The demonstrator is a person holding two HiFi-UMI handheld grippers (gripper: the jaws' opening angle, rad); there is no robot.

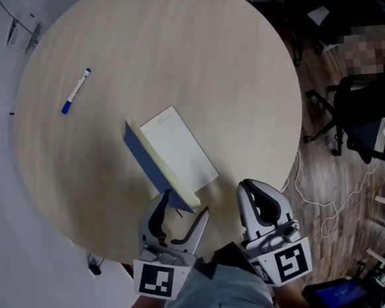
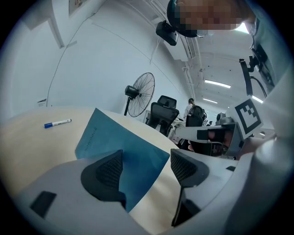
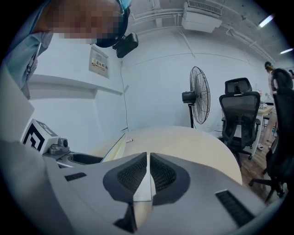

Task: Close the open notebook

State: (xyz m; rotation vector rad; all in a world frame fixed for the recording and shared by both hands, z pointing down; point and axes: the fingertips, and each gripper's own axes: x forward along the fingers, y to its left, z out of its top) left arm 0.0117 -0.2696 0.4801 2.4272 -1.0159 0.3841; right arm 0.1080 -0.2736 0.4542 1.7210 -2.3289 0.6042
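The left gripper [image 1: 185, 208] has its jaws set wide apart, and in its own view [image 2: 147, 167] the near corner of the blue cover [image 2: 124, 142] stands in the gap, close against the left pad. Whether the pad actually touches the cover is hard to tell from this angle, but nothing is clamped. The right gripper [image 1: 251, 186] has its jaws pressed together on nothing [image 3: 148, 172] and hangs idle over the near edge of the round table [image 1: 171, 45], just to the right of the book. The notebook [image 1: 179, 148] lies near the table's front edge with its white page block flat, while the blue cover [image 1: 146, 159] rises steeply from the spine along its left side, roughly half way through its swing. The right gripper view catches it edge-on at the left [image 3: 115, 146]. A blue-capped pen [image 1: 76, 91] lies well apart, toward the far left. The step in hand looks like the closing fold itself. The next move would call for the left gripper to tip the cover rightward past upright and follow it down onto the pages, perhaps with the right gripper steadying the page block so that the book does not slide.
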